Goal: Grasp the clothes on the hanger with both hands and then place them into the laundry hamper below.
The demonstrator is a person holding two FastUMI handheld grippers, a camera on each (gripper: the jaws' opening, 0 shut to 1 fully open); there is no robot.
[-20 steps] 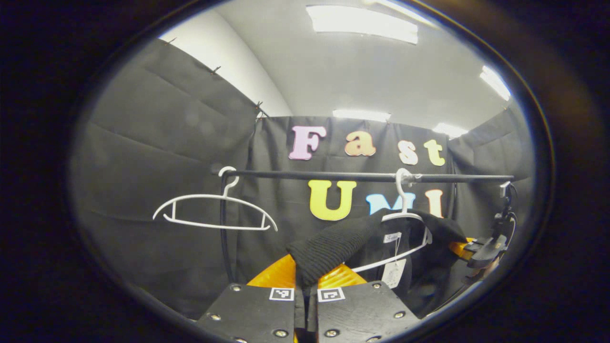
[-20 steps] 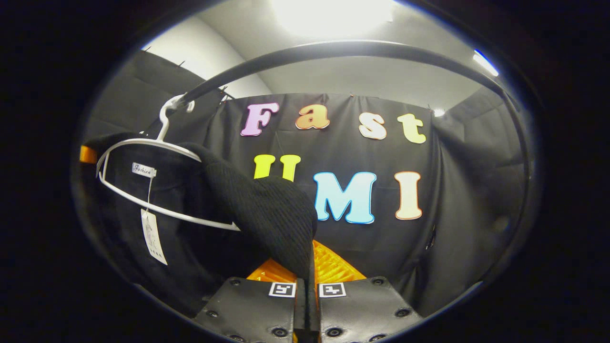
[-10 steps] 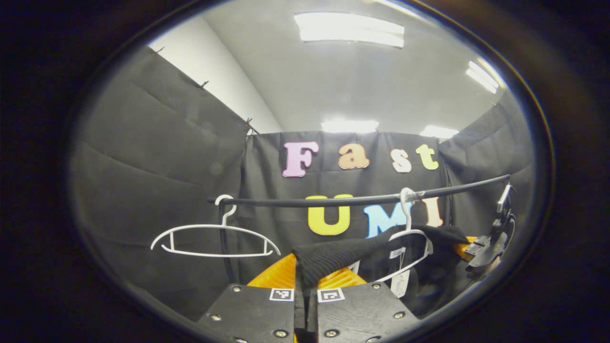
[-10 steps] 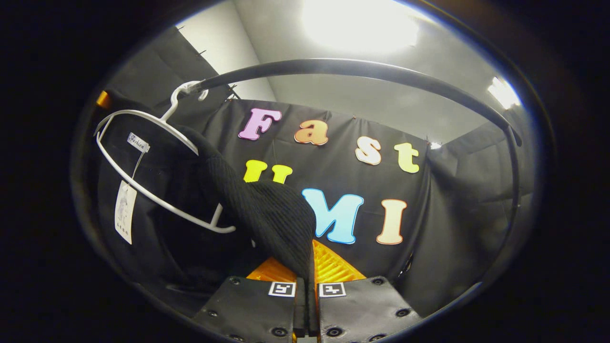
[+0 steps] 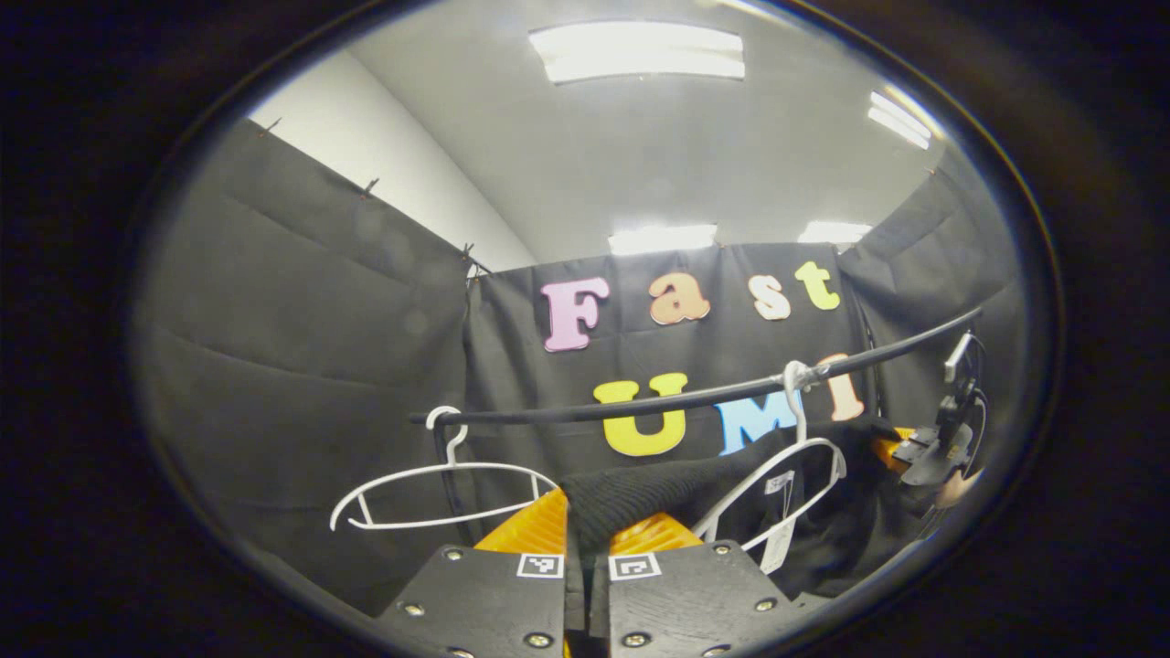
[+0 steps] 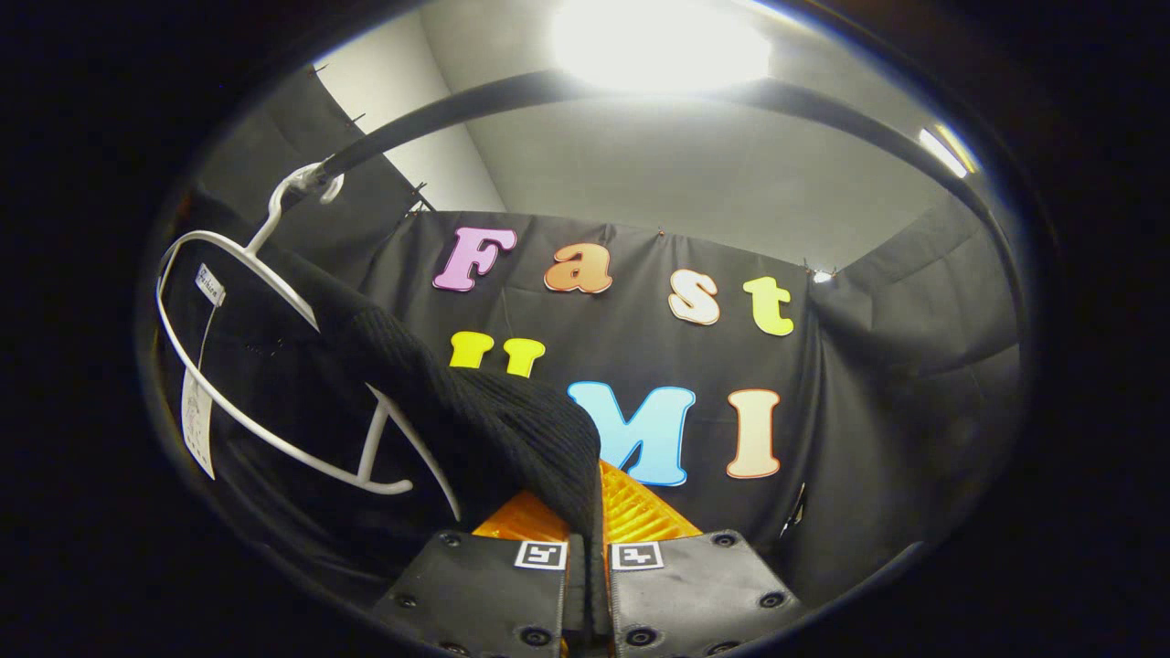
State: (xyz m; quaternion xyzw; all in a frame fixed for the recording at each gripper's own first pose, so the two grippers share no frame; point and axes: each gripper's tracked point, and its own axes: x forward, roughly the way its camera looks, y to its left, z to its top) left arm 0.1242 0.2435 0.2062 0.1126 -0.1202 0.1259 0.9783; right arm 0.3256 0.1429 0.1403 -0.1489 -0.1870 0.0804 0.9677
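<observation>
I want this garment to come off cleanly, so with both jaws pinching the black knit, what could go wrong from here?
1. The black knit garment is still draped over the tilted white hanger; pulling may drag the hanger off the rail.
2. The left gripper and right gripper each pinch just an edge, so the knit could slip out.
3. The paper tag might snag on the hanger.

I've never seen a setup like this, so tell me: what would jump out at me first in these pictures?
Probably the black knit garment, pinched between the orange fingers of the right gripper and stretched sideways off its tilted white hanger on the left. In the left gripper view, the left gripper is shut on the garment's other end, and an empty white hanger hangs from the black rail to the left.
</observation>
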